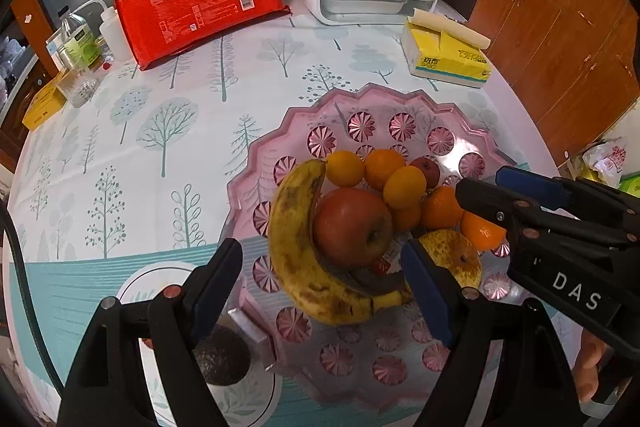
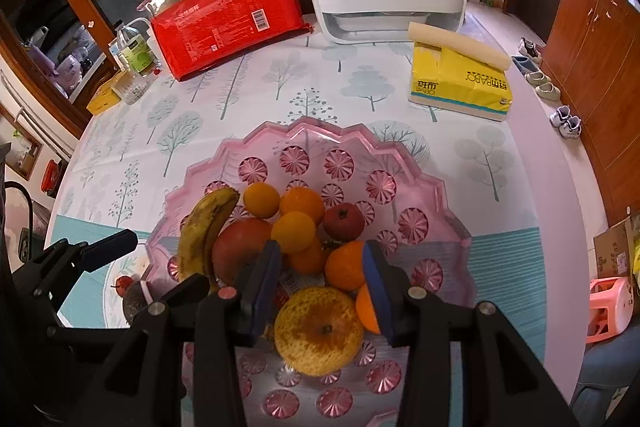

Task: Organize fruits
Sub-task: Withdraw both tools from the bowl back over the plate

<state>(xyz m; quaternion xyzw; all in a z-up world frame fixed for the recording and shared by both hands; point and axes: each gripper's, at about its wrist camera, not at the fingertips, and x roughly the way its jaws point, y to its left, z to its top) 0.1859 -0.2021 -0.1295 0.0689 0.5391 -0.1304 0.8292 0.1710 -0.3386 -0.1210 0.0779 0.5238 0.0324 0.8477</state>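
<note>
Left wrist view: the left gripper (image 1: 320,287) hangs over the near side of the pink bowl (image 1: 400,99), jaws wide apart with nothing pressed between them; a spotted banana (image 1: 292,247) and a red apple (image 1: 352,223) lie in the gap below, untouched. Behind them sit small oranges (image 1: 404,187), heaped together in the bowl's middle. An avocado (image 1: 220,363) rests outside the bowl on a white plate (image 1: 136,287), just beside the left finger. The right gripper (image 1: 480,187) reaches in from the right edge, its tips near an orange. Right wrist view: the right gripper (image 2: 320,279) stands partly open above a mottled yellow pear (image 2: 320,331), pads clear of it on either side, not clamped. The bowl rim (image 2: 312,127) shows behind; tissue box (image 2: 460,83) and red package (image 2: 228,35) stand well apart at the back of the table (image 2: 520,167). Handling, as I judge it: the banana looks overripe and soft, so it bruises easily; best taken across the thick middle, lightly. Apple and oranges look firm, round and liable to roll; grip across the widest part. The avocado looks dark and ripe, so squeeze gently, across its belly.
</note>
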